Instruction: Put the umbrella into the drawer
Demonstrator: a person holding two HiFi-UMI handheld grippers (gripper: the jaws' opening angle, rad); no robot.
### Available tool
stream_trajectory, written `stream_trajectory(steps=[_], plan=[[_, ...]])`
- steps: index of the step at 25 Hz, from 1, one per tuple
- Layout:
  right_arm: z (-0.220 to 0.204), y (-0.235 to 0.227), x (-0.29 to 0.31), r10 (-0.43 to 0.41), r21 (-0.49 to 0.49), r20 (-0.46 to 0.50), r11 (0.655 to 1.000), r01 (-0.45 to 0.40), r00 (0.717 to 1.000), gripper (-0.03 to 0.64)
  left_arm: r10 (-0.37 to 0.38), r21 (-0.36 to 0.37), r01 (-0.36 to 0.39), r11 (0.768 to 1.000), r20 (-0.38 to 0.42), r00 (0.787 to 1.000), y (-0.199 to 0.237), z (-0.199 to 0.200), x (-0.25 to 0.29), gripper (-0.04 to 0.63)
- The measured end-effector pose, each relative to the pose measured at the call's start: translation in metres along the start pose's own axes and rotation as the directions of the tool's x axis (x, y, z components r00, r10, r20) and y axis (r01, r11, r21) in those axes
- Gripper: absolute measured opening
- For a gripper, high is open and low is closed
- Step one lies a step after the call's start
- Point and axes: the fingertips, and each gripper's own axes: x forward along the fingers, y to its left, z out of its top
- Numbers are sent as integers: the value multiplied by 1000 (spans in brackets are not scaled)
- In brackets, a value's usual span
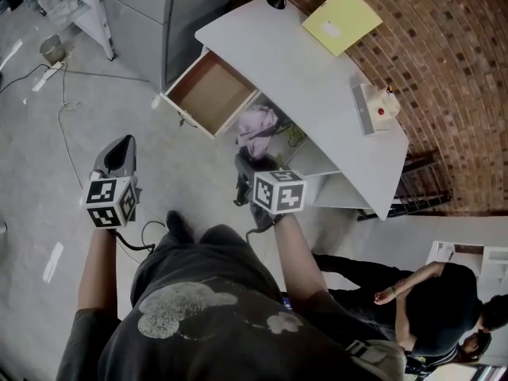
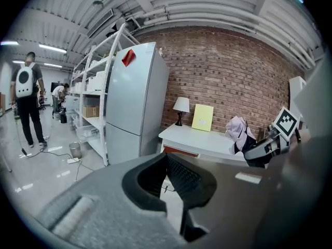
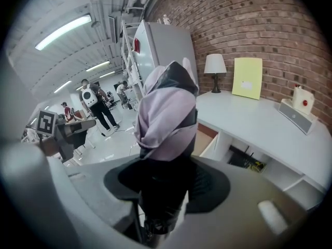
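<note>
**Now: approach step, nothing stowed yet**

Right hand-held gripper (image 3: 166,188) is clamped on the black handle end of the folded pale-lilac fabric umbrella (image 3: 167,113). The fabric bundle sticks out ahead of the jaws. The umbrella is in the air, off the white curved-edge counter (image 1: 317,78), in front of its front edge. It is just beside the open wood-lined drawer (image 1: 208,92), which is pulled out under the counter's left end, but not over it yet.

Left hand-held gripper (image 1: 119,149) is empty, jaws a narrow gap apart. It hangs over the grey floor (image 1: 48,173), well apart from the drawer.

My call on doing the step well:
- Bring the bundle over the drawer mouth from the front, not across the counter's edge.
- Turn the umbrella so its long axis runs along the drawer's longer side.
- Tip the fabric end in first and clear the drawer's front wall with the handle.
- Lower until it rests on the drawer's bottom, then open. Don't drop it from height; a loose canopy can snag on the rim.
- The left is free, so it could steady the drawer front if the drawer shifts.

Hard to read:
- The drawer's rear is cut off under the counter's edge, so the usable length is unknown. The visible part looks bare.
- The umbrella blocks most of the drawer in the right gripper view.
- The handle's butt end is dark and low between the jaws, so I can't tell how much of it the pads cover.
- In the head view the right jaws sit under the gripper's own body.
</note>
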Motion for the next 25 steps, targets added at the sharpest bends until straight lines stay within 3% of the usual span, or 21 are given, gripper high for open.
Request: stream_trajectory(steps=[6,13,25], plan=[[1,-6,25,-9,-6,-53,1000,9,999,209,-15,-37,13,999,-36,999,10,-7,23,11],[16,-25,70,28,-32,-77,999,-30,997,209,24,-27,-26,999,-73,997,12,-13,50,11],[44,-71,196,161,-94,-222,978,-186,962,209,210,-12,-214,977,-139,968,30,-17,139,11]])
